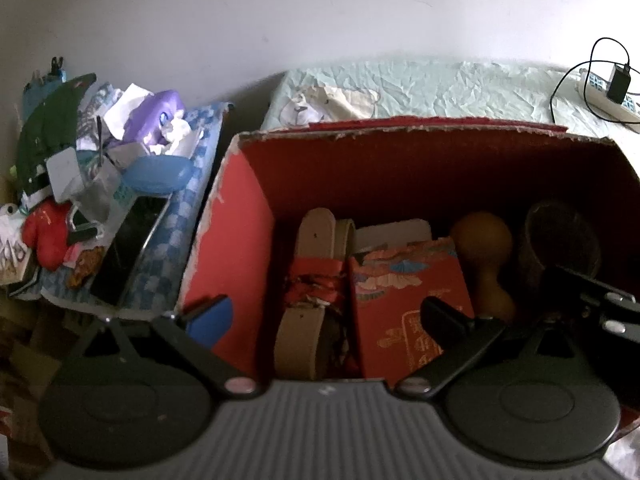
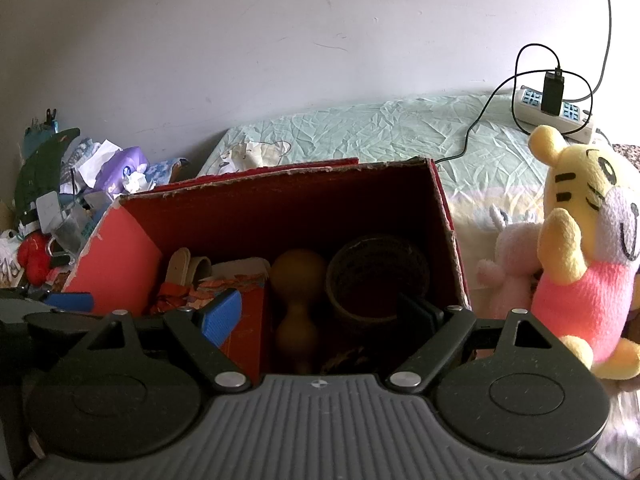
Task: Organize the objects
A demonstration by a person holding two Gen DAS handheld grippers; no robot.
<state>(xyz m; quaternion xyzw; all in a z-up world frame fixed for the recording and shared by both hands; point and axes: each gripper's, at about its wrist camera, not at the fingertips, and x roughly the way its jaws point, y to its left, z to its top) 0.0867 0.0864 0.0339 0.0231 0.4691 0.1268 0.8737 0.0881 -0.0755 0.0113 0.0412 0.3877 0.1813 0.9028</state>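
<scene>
— Both grippers, left (image 1: 326, 312) and right (image 2: 320, 314), hang wide open and empty over the red box (image 2: 124, 256)
— Next, I'd guess: right swings out to the tiger toy (image 2: 588, 248) standing beside the box

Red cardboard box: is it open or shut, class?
Open. The red cardboard box has no lid on, and a tan gourd shows inside.

The box (image 2: 120, 256) sits on the bed (image 2: 360, 136), near its front edge. In the box, from left to right, lie a belt (image 1: 312, 272), a packet (image 1: 408, 300), a gourd (image 2: 298, 292) and a cup (image 2: 376, 276). A toy tiger (image 2: 588, 240) stands right of the box. A power strip (image 2: 556, 114) lies at the bed's far right corner. A pile of things (image 1: 100, 184) lies left of the box.
</scene>
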